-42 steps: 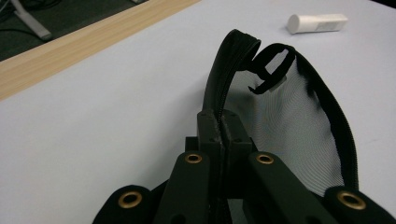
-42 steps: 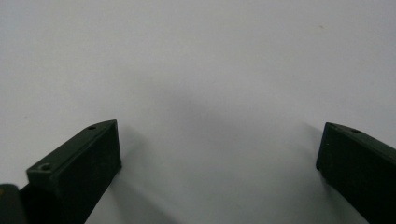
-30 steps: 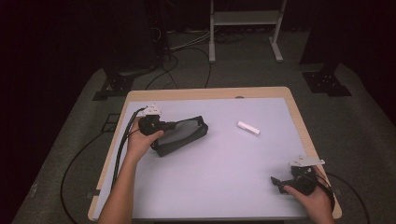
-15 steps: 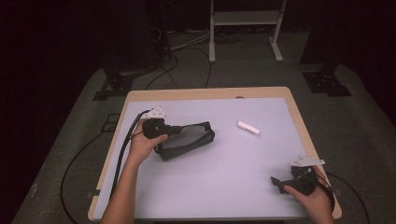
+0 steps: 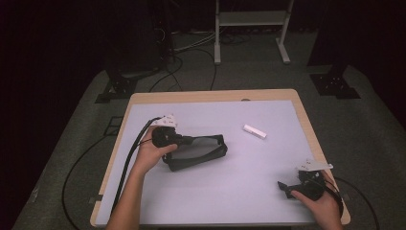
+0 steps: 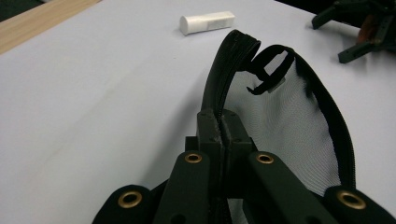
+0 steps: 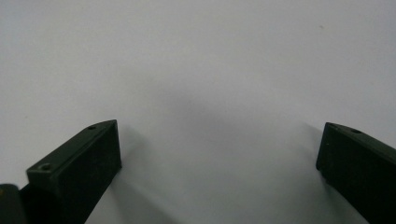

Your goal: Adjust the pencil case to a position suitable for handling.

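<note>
The left hand-held gripper [image 5: 191, 140] is pinching the zippered rim of a black mesh pouch [image 5: 198, 152], its jaws closed flat on the edge, and is holding that rim up so the mouth is gaping toward the middle of the table [image 5: 210, 201]. The pouch itself is lying left of centre. By my reading, the step in hand is opening the pouch for loading. A small white cylinder [image 5: 254, 131] is lying well apart from the mouth, up and to the right; the next move likely calls for bringing it in. The right hand-held gripper [image 5: 283, 187] is hovering near the table's front right corner, jaws spread wide over bare surface, holding nothing.

The table is carrying a pale lilac mat with a wooden border. Around it, grey carpet, trailing cables and a white metal stand [image 5: 251, 19] are fading into a dark room.
</note>
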A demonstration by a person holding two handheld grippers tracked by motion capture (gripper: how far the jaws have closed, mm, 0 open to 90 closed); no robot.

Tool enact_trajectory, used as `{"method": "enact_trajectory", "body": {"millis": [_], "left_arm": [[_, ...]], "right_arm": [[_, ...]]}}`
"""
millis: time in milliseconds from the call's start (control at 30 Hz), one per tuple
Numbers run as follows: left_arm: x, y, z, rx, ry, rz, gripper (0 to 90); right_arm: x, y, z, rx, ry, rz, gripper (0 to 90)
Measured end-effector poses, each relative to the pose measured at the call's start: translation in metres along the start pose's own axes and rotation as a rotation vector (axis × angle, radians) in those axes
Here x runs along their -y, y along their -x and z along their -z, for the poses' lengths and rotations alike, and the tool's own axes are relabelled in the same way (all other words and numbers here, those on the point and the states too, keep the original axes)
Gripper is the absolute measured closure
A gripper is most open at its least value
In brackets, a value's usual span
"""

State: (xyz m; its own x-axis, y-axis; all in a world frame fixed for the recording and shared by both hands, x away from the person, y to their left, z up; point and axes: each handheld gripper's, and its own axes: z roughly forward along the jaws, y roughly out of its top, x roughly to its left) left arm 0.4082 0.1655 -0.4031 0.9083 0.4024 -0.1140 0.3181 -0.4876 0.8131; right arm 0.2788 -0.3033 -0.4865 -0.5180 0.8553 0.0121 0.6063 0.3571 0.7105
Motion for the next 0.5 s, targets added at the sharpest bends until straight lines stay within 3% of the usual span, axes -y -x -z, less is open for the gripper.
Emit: {"method": "enact_trajectory", "body": {"millis": [333,500], "left_arm": [[-0.002,0.011,-0.006,0.074,-0.014,-0.028,88.6],[-0.002,0.015,-0.008,0.092,-0.024,-0.035,88.6]], "right_arm": [[0.000,0.000,0.000,0.000,0.000,0.000,0.0],[0.000,0.000,0.000,0.000,0.000,0.000,0.0]]}}
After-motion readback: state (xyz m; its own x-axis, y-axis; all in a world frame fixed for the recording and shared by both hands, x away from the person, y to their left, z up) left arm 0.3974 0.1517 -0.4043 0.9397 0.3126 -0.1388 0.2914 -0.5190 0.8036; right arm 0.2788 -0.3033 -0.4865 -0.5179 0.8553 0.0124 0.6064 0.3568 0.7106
